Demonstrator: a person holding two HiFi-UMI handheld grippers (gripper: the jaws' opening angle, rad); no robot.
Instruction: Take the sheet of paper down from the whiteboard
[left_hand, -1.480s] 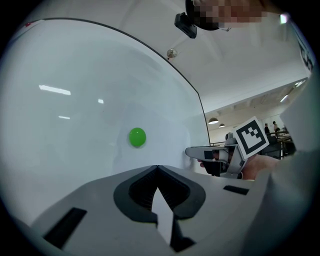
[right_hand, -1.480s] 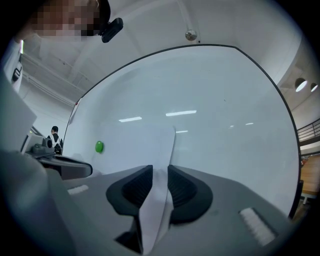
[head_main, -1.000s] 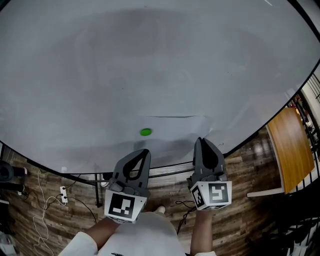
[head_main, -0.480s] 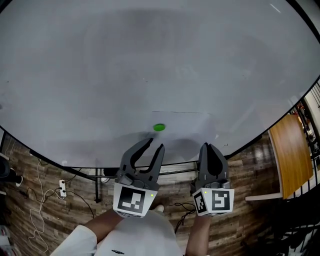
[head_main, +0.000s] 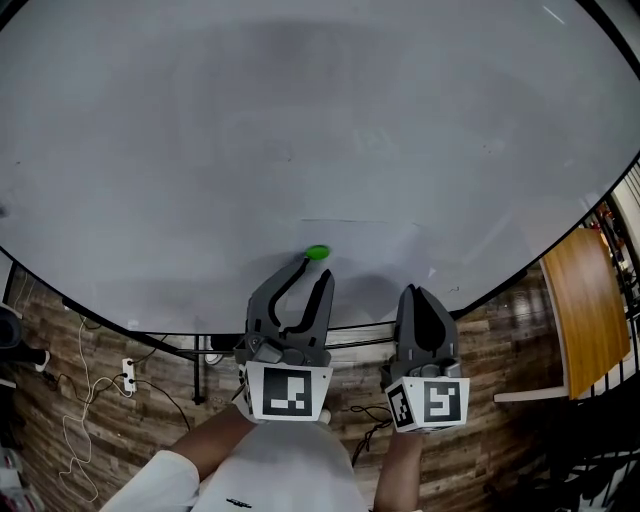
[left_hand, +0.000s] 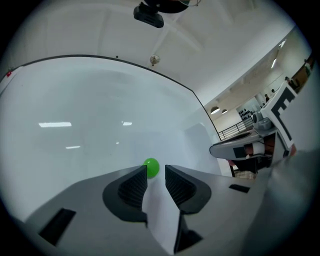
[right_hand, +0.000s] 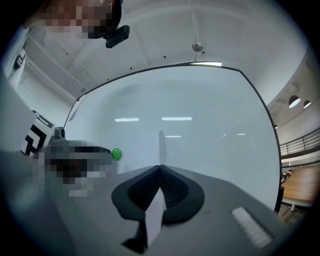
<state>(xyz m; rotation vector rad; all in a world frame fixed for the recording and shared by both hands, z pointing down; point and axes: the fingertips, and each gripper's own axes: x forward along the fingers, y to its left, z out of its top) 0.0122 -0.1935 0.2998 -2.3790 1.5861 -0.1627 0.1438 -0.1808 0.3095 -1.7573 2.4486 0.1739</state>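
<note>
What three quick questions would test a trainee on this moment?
1. True or false: the right gripper is shut on the paper.
2. What colour is the magnet? A red, B green, C blue.
3. Fill in: the jaws of the left gripper stand ____.
Key: 1 true. 2 B. 3 open; they have just been opening, with what looks like the paper's edge between them and the magnet just past their tips.

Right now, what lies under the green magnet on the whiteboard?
The sheet of paper, pinned against the whiteboard. The patch of paper directly beneath the green magnet is covered.
</note>
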